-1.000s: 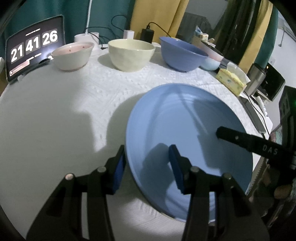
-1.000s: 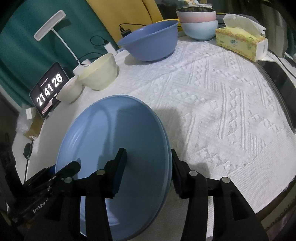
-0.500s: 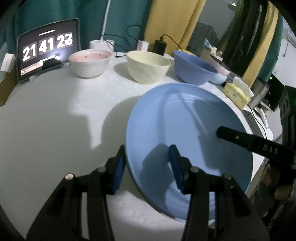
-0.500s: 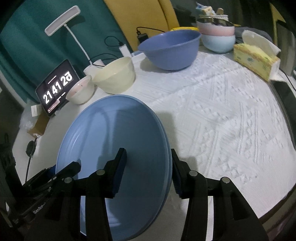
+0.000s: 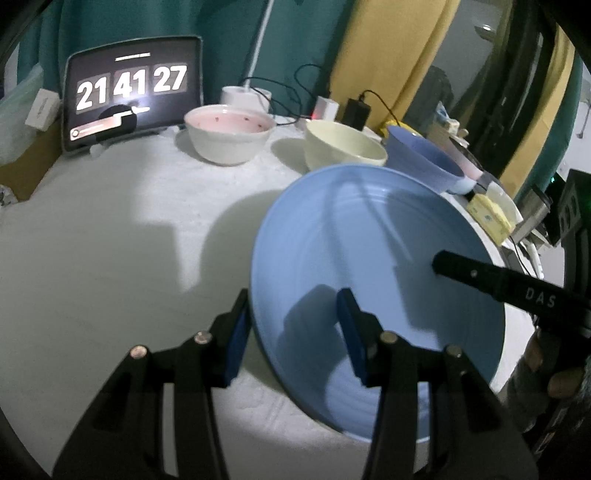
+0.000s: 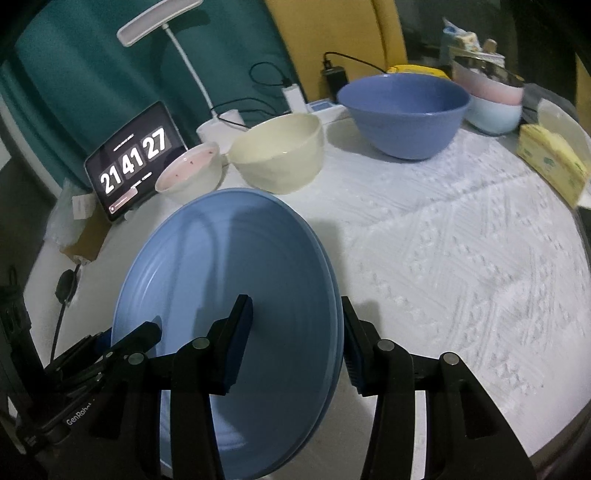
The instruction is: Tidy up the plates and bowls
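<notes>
A large blue plate point(image 5: 373, 266) is held above the white tablecloth, gripped from both sides. My left gripper point(image 5: 293, 325) is shut on its left rim, one finger under and one over. My right gripper point(image 6: 297, 328) is shut on its right rim point(image 6: 332, 288); its finger point(image 5: 480, 278) shows in the left wrist view. Along the back stand a pink-lined white bowl point(image 5: 229, 133), a cream bowl point(image 5: 343, 149) and a dark blue bowl point(image 6: 402, 114). Stacked pink and light blue bowls point(image 6: 493, 103) stand at the far right.
A tablet clock point(image 5: 133, 103) stands at the back left beside a desk lamp point(image 6: 159, 22) and chargers with cables. A yellow tissue box point(image 6: 550, 162) lies at the right edge. The white cloth point(image 6: 461, 258) covers the round table.
Both grippers have lifted the plate higher and nearer the back bowls; the view has risen and the bowls look closer. The grip is unchanged.
</notes>
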`<state>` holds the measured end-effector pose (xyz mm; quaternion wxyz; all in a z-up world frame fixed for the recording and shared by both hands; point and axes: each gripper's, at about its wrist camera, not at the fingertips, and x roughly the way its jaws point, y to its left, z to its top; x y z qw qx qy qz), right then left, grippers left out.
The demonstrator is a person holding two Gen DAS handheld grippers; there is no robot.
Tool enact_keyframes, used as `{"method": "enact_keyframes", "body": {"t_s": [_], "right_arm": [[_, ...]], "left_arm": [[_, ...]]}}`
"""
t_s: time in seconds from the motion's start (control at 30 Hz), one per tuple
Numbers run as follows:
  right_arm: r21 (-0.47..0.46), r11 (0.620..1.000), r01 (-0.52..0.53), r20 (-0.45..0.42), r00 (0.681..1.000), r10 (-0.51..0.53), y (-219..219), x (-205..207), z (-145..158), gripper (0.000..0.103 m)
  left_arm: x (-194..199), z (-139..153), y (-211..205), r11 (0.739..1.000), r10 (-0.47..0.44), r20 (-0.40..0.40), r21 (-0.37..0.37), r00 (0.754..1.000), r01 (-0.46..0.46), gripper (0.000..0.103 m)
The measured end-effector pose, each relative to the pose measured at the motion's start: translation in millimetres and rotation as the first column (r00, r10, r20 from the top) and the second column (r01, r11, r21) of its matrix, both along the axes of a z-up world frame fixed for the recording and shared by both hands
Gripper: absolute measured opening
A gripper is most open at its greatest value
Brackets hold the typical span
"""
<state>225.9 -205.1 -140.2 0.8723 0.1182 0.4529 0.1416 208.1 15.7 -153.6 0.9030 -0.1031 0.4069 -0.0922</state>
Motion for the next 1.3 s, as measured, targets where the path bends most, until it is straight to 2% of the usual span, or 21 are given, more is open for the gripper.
{"method": "enact_keyframes", "body": {"t_s": [0.73, 1.3], "right_arm": [[-0.013, 0.992, -0.127, -0.008, 0.992, 0.127, 72, 50, -7, 0.049], [0.008, 0.982, -0.189, -0.053, 0.980, 0.189, 108, 88, -31, 0.049]], "left_arm": [[25, -10, 64, 0.993, 0.118, -0.021, 0.008, 0.993, -0.117, 0.047], [45, -26, 93, 0.983, 0.180, -0.059, 0.044, 0.982, -0.177, 0.047]]}}
